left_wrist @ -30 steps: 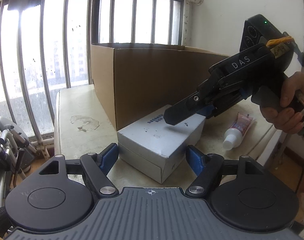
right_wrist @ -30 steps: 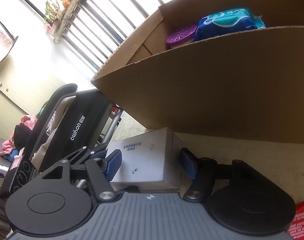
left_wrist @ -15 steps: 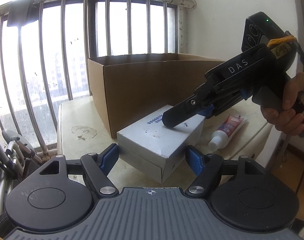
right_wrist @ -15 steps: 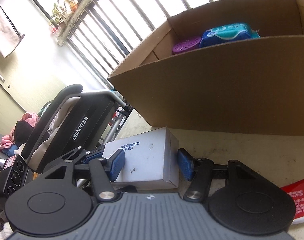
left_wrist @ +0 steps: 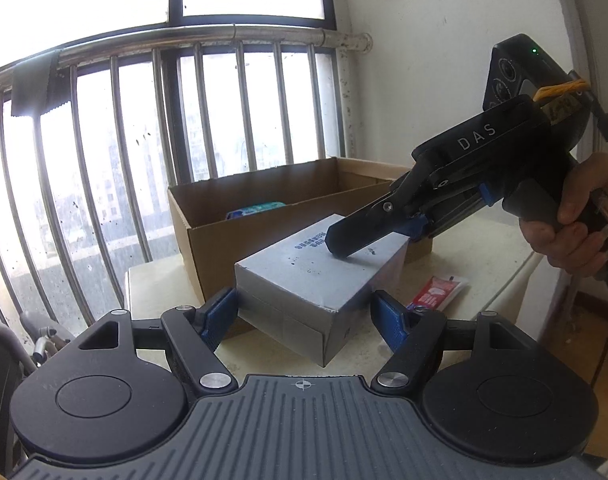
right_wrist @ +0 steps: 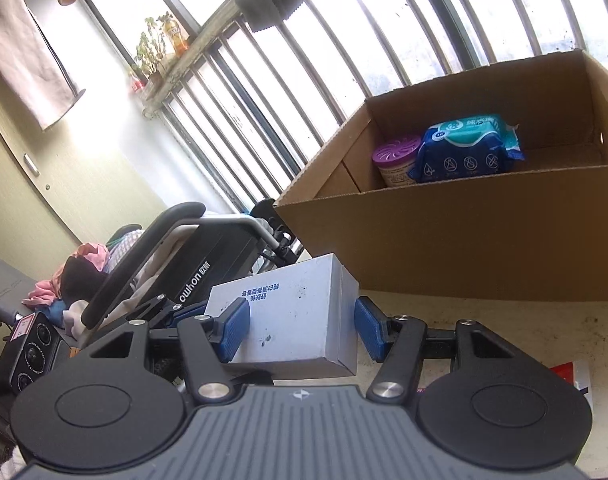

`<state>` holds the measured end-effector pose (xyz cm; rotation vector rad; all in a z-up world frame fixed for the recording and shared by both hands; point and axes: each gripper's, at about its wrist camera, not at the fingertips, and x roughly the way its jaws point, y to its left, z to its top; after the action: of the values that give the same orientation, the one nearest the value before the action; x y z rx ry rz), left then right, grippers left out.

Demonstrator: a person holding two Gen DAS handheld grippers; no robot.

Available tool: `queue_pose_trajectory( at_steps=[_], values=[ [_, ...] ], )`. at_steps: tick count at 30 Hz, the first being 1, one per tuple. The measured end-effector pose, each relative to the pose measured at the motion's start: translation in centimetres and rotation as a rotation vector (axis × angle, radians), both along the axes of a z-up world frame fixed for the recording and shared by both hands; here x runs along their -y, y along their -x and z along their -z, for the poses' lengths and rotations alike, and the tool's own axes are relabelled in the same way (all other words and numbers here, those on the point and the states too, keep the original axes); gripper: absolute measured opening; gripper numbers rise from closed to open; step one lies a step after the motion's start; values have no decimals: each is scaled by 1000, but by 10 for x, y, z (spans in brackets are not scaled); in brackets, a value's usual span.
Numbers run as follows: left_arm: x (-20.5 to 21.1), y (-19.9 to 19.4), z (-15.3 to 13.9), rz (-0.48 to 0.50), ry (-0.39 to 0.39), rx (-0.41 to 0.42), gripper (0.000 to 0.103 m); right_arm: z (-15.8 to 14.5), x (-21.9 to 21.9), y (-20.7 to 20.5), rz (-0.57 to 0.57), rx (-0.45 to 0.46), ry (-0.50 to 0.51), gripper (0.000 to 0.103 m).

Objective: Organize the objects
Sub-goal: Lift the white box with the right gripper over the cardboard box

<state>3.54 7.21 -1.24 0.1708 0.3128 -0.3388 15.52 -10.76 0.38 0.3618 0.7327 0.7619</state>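
A grey rectangular box [left_wrist: 315, 280] with printed text is held up off the table between both grippers. My left gripper [left_wrist: 304, 314] is shut on its near end. My right gripper [right_wrist: 302, 326] is shut on its other end; it shows in the left wrist view [left_wrist: 367, 236] from the right, one finger lying on the box top. The box also shows in the right wrist view [right_wrist: 292, 316]. Behind stands an open cardboard box [right_wrist: 483, 248] holding a blue wipes pack [right_wrist: 467, 148] and a purple-lidded tub [right_wrist: 395, 160].
A red and white toothpaste tube [left_wrist: 437, 292] lies on the pale table [left_wrist: 483, 260] to the right. Window bars [left_wrist: 144, 160] run behind the cardboard box. A black wheelchair [right_wrist: 176, 264] stands beside the table's left end.
Both grippers have risen with the grey box, which has come up off the table. The inside of the cardboard box has come into view.
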Motion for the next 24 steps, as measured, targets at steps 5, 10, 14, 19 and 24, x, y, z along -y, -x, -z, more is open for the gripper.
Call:
queue_pose_trajectory(
  at_steps=[5,10,14,19,24],
  values=[
    [11,-6,-24,20,-29,62,73,-25,15,-3,-6,28,-28,62],
    [25,-33,-53,51,-59,96,73,-56,30,-14,31,76,-39,62],
    [33,-70,-73,80,-55,94,73,-78,43,-31,85,117,-31,62],
    [39,-136,-81,124,-52,18,73,-88,60,-75,167,99,-4,62],
    [54,-205,-68,179,-91,-100,73,-75,73,-124,240,57,96,62]
  ],
)
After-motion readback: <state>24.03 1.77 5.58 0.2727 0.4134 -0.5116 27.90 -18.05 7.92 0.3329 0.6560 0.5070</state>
